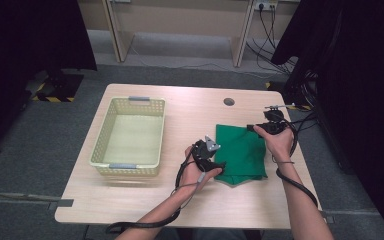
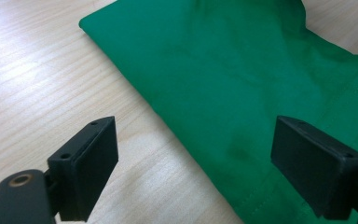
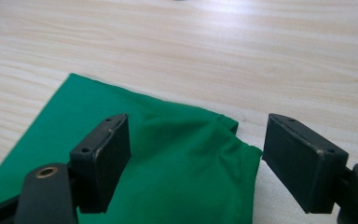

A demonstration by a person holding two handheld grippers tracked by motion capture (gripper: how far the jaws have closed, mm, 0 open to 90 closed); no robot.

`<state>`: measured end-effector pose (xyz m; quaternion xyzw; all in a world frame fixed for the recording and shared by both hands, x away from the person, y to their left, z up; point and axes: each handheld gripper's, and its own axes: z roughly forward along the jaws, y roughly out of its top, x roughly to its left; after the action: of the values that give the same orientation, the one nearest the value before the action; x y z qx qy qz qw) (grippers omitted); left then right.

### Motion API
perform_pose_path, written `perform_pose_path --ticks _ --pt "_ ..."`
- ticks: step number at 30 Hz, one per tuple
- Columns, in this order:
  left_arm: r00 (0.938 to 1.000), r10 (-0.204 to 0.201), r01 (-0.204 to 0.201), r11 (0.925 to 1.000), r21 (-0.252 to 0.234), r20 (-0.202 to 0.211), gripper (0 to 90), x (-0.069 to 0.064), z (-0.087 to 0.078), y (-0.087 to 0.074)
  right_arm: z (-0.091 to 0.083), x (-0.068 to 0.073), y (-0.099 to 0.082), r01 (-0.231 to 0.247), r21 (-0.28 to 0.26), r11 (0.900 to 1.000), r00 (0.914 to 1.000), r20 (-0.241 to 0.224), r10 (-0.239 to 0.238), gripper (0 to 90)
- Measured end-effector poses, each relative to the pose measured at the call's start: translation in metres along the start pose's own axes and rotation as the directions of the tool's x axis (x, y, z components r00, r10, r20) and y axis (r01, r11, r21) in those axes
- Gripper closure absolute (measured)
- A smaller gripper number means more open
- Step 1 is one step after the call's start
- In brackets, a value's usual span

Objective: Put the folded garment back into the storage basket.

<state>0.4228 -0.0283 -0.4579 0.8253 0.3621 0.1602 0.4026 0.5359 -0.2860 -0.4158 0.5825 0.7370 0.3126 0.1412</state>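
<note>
Both sets of jaws wide, nothing gripped. Left gripper straddles the long edge of the green cloth, one jaw over bare table, the other over fabric. Right gripper hangs over a rumpled corner of the cloth, jaws either side of the bunched bit

Cloth lies folded flat on the right half of the table, left gripper at its near-left corner, right gripper at its far-right corner. Basket sits well apart to the left, looks empty

Progress guess: cloth looks folded, or nearly. Left to do: close on it, lift, put it in the basket, if that is the goal

High view gives basket and layout, jaws too small to judge there. Gripper views give jaw gap, stitching, the puckered corner
</note>
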Motion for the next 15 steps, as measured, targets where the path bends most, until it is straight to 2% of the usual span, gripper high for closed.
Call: perform_pose_path --ticks 15 --pt "0.9996 0.009 -0.01 0.9993 0.035 0.028 15.2 -0.007 0.005 -0.008 0.023 -0.006 -0.004 -0.01 0.068 0.9976 0.9999 0.004 0.01 26.2"
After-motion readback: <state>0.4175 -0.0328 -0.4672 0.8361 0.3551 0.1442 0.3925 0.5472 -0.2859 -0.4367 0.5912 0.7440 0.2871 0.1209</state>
